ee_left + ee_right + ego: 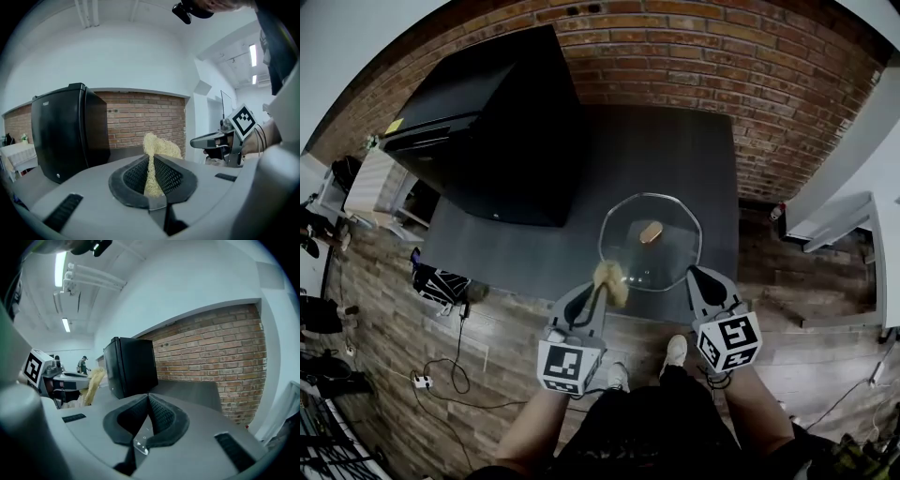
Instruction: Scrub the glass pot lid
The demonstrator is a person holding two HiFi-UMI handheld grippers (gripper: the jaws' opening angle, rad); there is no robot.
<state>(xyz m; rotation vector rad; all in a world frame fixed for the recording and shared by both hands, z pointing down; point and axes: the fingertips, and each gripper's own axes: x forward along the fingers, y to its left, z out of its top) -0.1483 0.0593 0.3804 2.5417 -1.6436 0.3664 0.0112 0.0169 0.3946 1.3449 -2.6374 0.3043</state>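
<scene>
The glass pot lid (pixel 630 246), round with a wooden knob (pixel 651 232), lies near the front edge of the dark table (pixel 675 150). My left gripper (pixel 602 286) (pixel 151 159) is shut on a yellow mesh scrubber (pixel 612 279) (pixel 159 145), held at the lid's front left rim. My right gripper (pixel 696 274) (pixel 148 401) is at the lid's front right rim, jaws pressed together with nothing visible between them. Neither gripper view shows the lid. The right gripper view shows the scrubber (pixel 93 380) in the left gripper (pixel 70 378). The left gripper view shows the right gripper (pixel 197 140).
A black mini fridge (pixel 497 122) (pixel 65 131) (pixel 129 366) stands on the table's left half. A brick wall (pixel 722 66) backs the table. The person's shoes (pixel 675 352) are on the wooden floor below; cables (pixel 441 370) lie at left.
</scene>
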